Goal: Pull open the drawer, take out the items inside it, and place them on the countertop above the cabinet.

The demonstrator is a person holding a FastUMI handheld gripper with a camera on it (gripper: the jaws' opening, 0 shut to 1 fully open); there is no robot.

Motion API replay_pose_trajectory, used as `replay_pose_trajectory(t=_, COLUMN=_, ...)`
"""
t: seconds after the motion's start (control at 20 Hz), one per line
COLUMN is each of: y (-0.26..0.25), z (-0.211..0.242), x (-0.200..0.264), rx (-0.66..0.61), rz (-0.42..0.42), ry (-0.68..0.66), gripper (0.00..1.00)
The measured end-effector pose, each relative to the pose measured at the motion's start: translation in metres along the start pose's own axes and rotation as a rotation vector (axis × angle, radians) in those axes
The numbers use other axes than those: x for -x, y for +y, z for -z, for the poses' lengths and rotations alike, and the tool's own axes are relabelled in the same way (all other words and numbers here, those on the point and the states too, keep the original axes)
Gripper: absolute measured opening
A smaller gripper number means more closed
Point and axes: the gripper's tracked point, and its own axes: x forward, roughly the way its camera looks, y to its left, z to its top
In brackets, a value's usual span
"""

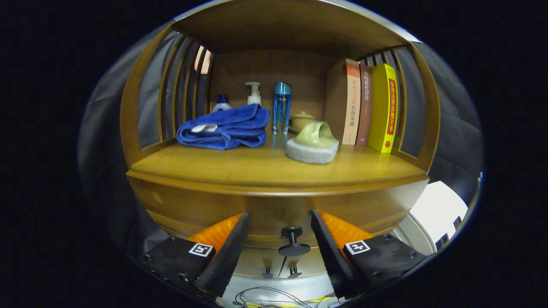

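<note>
Wooden cabinet (180, 205), slatted sides; grey cloth wall (449, 128); pale floor (436, 209).

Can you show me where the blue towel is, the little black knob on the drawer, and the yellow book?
Folded blue towel (224, 128), gripper view: middle of the top fold.
Round black drawer knob (293, 242), gripper view: its stem, between the open gripper (280, 224) fingers.
Upright yellow book (384, 109), gripper view: middle of its spine.

Home-style booth: wooden cabinet (274, 205), worktop (257, 164) with towel (224, 128), bottles (281, 107), books (364, 105), sponge (312, 143).
</note>
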Motion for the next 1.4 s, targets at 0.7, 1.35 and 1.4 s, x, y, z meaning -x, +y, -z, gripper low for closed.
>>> replay_pose_trajectory(t=0.7, y=-0.045, z=-0.176, x=0.111, rx=-0.030, rz=0.060, ry=-0.153, gripper=0.96)
replay_pose_trajectory(t=1.35, y=-0.025, z=-0.251, x=0.167, rx=-0.033, rz=0.032, ry=-0.262, gripper=0.96)
replay_pose_trajectory(t=1.4, y=-0.025, z=-0.251, x=0.168, rx=-0.034, rz=0.031, ry=-0.265, gripper=0.96)
